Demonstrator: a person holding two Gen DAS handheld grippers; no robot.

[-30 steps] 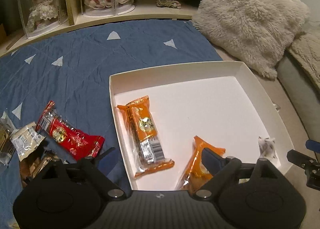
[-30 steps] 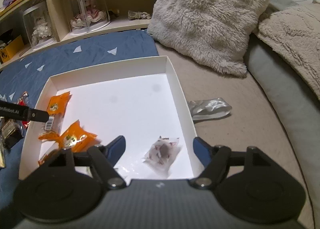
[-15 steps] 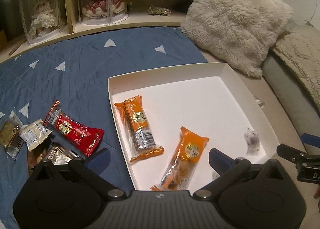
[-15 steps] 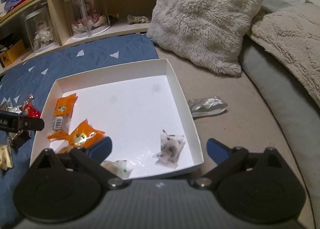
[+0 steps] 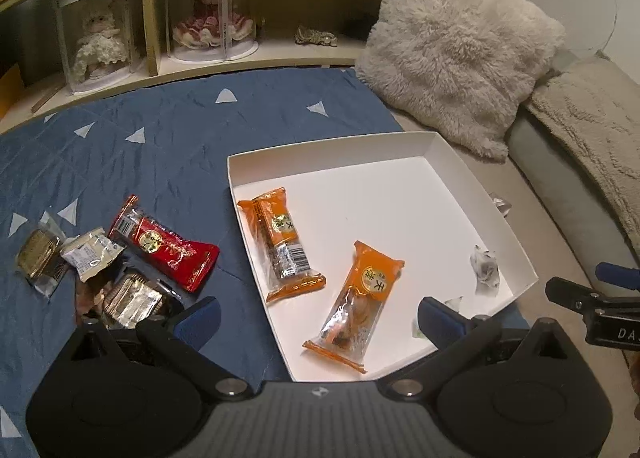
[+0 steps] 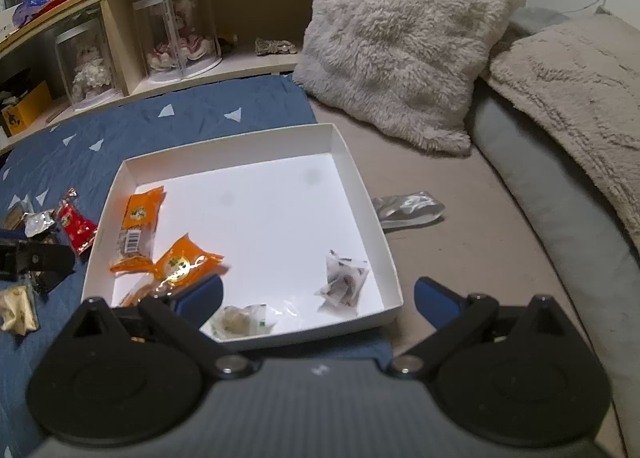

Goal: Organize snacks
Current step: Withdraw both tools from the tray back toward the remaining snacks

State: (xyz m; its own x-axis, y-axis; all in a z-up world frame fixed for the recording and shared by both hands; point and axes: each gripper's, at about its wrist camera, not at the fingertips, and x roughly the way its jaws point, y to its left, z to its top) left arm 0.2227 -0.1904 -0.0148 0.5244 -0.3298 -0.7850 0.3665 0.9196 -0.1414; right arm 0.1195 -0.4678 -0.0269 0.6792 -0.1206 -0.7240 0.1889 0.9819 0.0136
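White tray (image 5: 476,182) holds four snacks: two orange packs (image 5: 280,238) (image 5: 360,294) toward its left side, two small clear-wrapped pcs (image 6: 344,278) (image 6: 240,320) by its near-right corner, presumably sorted in from the loose pile. Outside tray: red pack (image 5: 164,246) and foil pcs (image 5: 128,298) to its left on blue quilt (image 5: 160,138), silver pouch (image 6: 408,208) just right of it. Left gripper (image 5: 316,318) and right gripper (image 6: 316,298) both spread wide, nothing held; vs. a second ago both jaws opened further and pulled back above tray's near edge, second orange pack now lying free.

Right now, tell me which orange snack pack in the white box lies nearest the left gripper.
The orange pack lying slanted toward the box's near edge, gold seal up; the other orange pack sits farther back by the left wall.
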